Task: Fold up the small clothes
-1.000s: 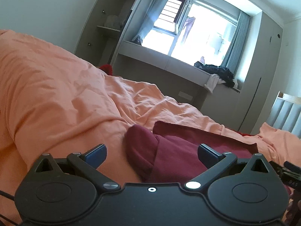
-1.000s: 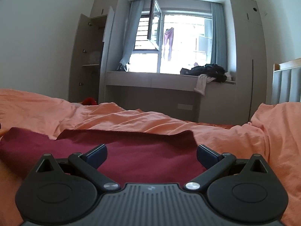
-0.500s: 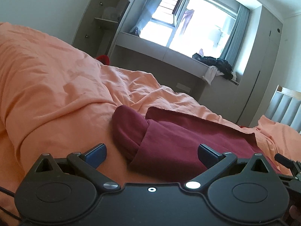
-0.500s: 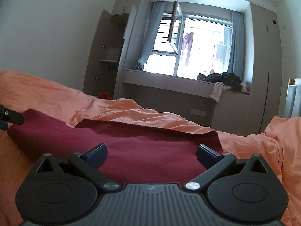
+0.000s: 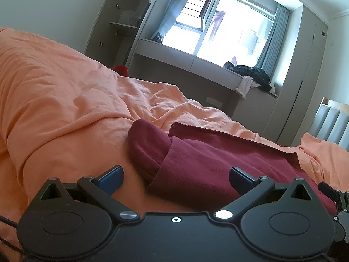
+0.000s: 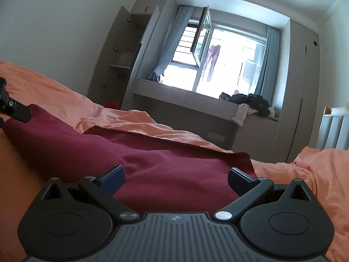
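A dark red garment (image 5: 213, 161) lies flat on the orange bedding (image 5: 54, 100), with a folded-in sleeve (image 5: 146, 146) at its left end. My left gripper (image 5: 175, 175) is open and empty, just above the garment's near left corner. In the right wrist view the same garment (image 6: 157, 163) spreads ahead. My right gripper (image 6: 175, 174) is open and empty, low over the garment's near right part. The left gripper's tip (image 6: 13, 109) shows at the far left of the right wrist view.
The orange bedding (image 6: 316, 174) rises in a rumpled mound on the left. Beyond the bed stand a window bench with a pile of dark clothes (image 5: 253, 74), an open cupboard (image 6: 126, 65) and a slatted headboard (image 5: 331, 122).
Both grippers have pulled back and tilted up, so more of the garment shows ahead of them. Both stayed open. The garment has not moved.
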A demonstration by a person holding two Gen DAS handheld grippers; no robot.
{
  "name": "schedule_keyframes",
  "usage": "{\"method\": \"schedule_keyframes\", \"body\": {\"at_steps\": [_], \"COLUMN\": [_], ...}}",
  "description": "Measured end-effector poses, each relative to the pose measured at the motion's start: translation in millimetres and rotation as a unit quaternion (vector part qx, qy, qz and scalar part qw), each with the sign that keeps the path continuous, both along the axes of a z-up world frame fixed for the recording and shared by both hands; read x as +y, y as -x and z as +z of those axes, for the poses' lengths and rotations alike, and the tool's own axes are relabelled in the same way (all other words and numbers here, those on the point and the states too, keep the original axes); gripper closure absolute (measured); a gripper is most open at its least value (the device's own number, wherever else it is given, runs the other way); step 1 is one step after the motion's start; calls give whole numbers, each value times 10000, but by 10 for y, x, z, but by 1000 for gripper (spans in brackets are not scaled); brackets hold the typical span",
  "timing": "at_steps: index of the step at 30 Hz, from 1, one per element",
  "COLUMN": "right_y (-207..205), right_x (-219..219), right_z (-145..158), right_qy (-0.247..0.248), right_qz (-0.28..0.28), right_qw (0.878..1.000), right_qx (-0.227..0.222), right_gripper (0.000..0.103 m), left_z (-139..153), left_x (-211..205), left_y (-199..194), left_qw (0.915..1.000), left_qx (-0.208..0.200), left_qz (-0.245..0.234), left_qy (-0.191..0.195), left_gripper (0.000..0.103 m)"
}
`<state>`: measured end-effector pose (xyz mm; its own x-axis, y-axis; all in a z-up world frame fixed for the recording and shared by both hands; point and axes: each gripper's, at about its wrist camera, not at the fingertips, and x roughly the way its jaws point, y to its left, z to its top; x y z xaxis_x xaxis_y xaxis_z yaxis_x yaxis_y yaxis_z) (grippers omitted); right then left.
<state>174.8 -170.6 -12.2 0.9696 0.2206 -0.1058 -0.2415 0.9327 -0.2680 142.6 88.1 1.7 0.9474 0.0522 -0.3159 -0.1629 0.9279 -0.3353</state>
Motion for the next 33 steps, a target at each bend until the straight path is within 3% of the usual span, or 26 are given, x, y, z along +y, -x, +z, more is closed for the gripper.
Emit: {"method": "schedule_keyframes", "body": {"at_steps": [11, 17, 22, 33], "right_y": [26, 37, 32, 30], "right_x": [32, 51, 54, 52], "right_z": [-69, -93, -96, -83], "right_qy": [94, 213, 217, 259], "right_qz": [-16, 8, 7, 9], "right_qw": [9998, 9995, 9995, 9994], "right_qx": [-146, -235, -239, -238], "right_gripper": [0, 0, 0, 0], "left_z": [-18, -76, -127, -88], "left_x": [7, -23, -89, -60], "left_y": [-5, 78, 107, -436], "left_qw": [9999, 9974, 9921, 9928], "left_qx": [48, -50, -120, 282], "left_qz": [-93, -331, -808, -639], "left_qy": [132, 637, 953, 977], "left_gripper": [0, 0, 0, 0]}}
